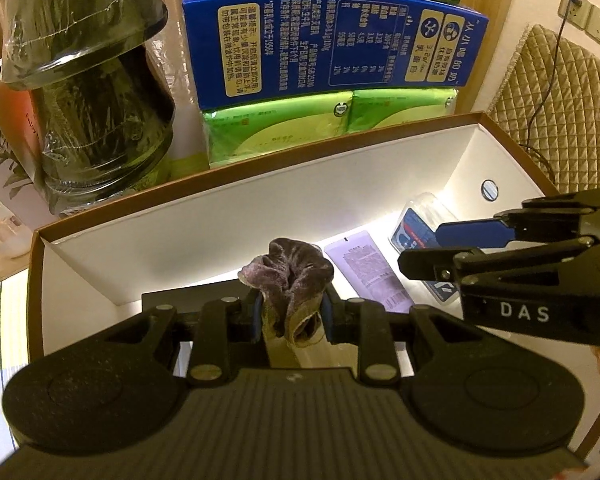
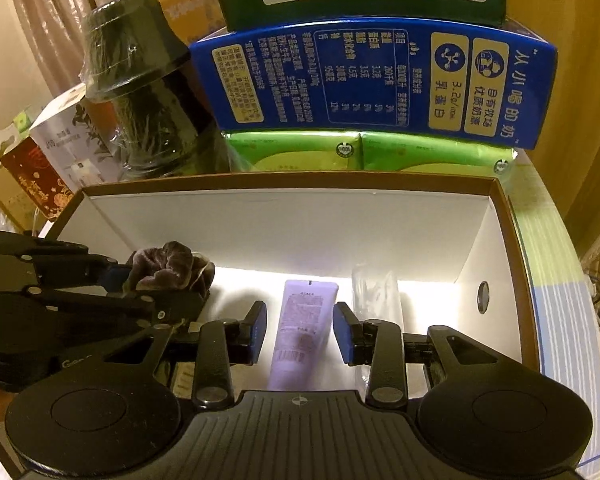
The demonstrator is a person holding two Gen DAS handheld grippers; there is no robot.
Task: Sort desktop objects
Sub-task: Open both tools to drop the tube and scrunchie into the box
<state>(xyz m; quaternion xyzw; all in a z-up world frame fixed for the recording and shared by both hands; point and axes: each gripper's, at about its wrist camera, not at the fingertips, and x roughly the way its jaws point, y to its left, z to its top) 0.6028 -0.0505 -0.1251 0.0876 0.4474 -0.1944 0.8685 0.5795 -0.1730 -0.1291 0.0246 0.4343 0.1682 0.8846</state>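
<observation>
A crumpled purple scrunchie (image 1: 290,280) sits clenched between the pads of the left gripper (image 1: 290,316), low in the middle of the left view, above the floor of an open brown-rimmed box (image 1: 260,156). In the right view, the right gripper (image 2: 300,334) hangs released, its blue pads apart on either side of a lilac tube (image 2: 302,320) lying on the box's white bottom without touching it. A clear blue-labelled case (image 1: 416,224) lies right of the tube. Bare floor remains at the left end; stacked cartons (image 1: 332,52) crowd the far rim.
</observation>
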